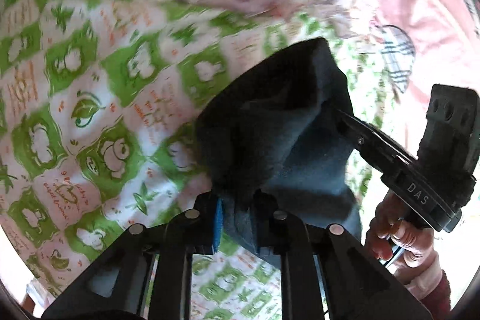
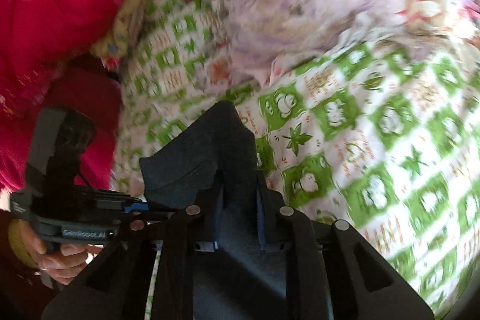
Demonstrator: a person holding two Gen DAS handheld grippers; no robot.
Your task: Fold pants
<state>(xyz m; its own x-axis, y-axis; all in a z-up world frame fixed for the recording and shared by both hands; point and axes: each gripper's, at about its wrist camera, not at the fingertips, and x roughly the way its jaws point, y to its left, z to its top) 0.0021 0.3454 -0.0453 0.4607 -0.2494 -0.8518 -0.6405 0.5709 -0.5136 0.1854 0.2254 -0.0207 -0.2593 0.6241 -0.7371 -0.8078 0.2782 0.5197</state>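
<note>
Home bedroom: green-and-white printed bedsheet across a bed, rumpled floral quilt, red quilt alongside.

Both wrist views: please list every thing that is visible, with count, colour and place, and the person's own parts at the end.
pants: one, dark blue, bunched and lifted above the bed, gripped by both grippers.
bed sheet: one, white with green squares and orange writing, spread under everything.
floral blanket: one, pale lilac with red flowers, heaped at the far side of the sheet.
red cloth: one, bright pink-red with white flowers, far left in the right wrist view.
left gripper: one, black, jaws shut on the pants.
right gripper: one, black, jaws shut on the pants.
hands: two, each holding a gripper handle.
</note>
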